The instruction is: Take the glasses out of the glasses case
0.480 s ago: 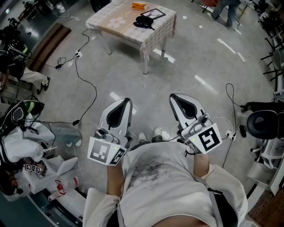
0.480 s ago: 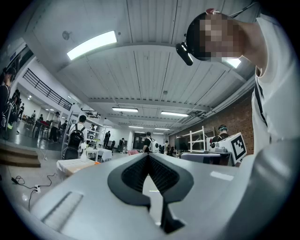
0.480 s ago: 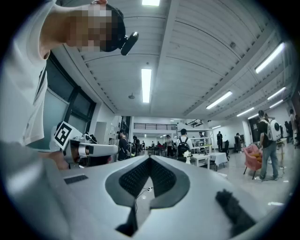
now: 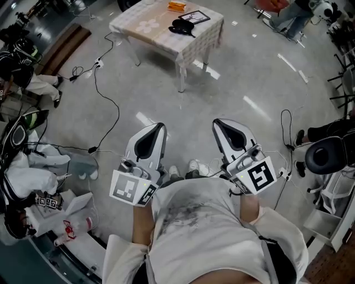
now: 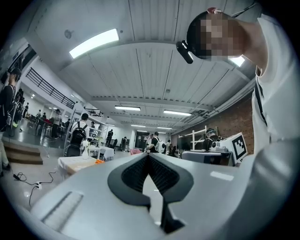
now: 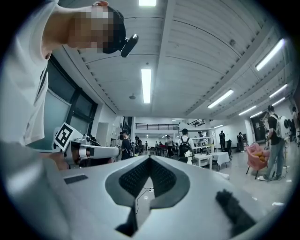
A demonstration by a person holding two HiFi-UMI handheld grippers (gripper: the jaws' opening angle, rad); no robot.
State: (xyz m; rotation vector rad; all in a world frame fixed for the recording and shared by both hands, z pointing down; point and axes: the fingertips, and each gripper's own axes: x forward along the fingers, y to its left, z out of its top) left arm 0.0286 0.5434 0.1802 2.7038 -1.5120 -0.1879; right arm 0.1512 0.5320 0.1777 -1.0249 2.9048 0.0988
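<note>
the person holds both tongs low, side by side, near the chest. the left tongs point(image 4: 157, 127) are pressed together at the tips with nothing between them, and so are the right tongs point(image 4: 217, 123). the black glasses case point(image 4: 182, 25) lies on the worktop point(image 4: 145, 26), well ahead of both tongs, near an orange item point(image 4: 176, 6) and a flat dark-framed panel point(image 4: 195, 16).

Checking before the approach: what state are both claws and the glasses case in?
Left claw: shut, empty.
Right claw: shut, empty.
Black glasses case: lying untouched on the pale cloth-covered table; too small to tell whether it is open or shut.
</note>
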